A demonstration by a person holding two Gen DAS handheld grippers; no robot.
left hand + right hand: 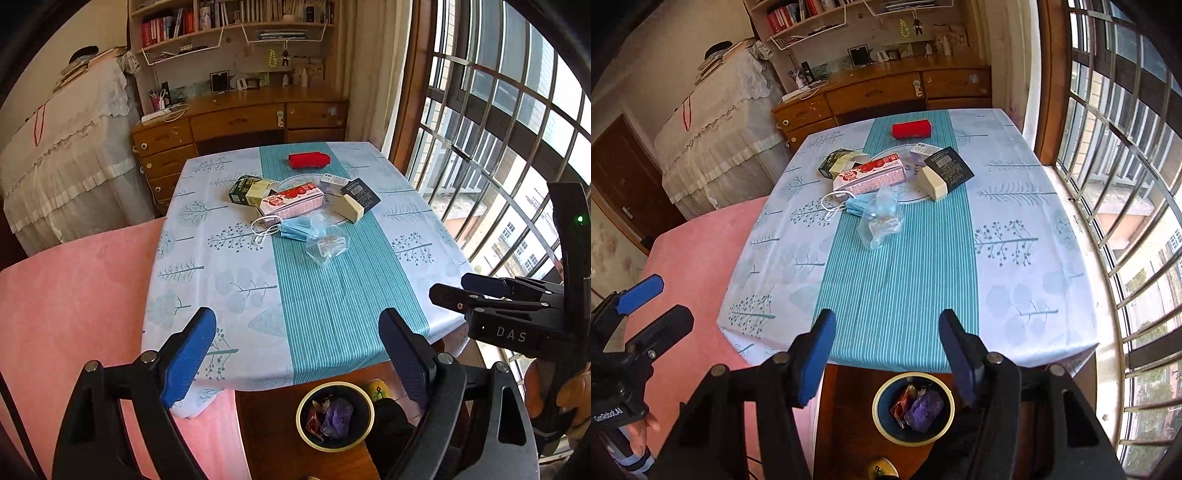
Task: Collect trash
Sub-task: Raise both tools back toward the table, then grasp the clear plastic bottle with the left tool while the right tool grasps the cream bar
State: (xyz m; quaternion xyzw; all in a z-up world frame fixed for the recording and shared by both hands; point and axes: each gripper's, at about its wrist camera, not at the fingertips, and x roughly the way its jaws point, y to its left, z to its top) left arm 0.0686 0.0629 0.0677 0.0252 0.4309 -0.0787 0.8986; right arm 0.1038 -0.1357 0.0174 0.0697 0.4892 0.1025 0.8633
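Trash lies mid-table: a pink strawberry carton (291,201) (871,176), a green box (249,190) (838,162), a blue face mask (293,229) (858,206), a clear plastic bag (327,245) (881,223), a cream box (351,208) (934,183), a black packet (360,194) (949,166) and a small white box (333,180) (922,149). A bin (335,415) (913,408) with wrappers stands on the floor below the table's near edge. My left gripper (297,354) and right gripper (886,354) are open and empty above that edge.
A red case (309,160) (911,129) lies at the table's far end. A pink-covered surface (74,295) adjoins the table's left side. A wooden desk (240,122) stands behind, barred windows (1126,184) on the right. A glass plate (912,197) lies under the boxes.
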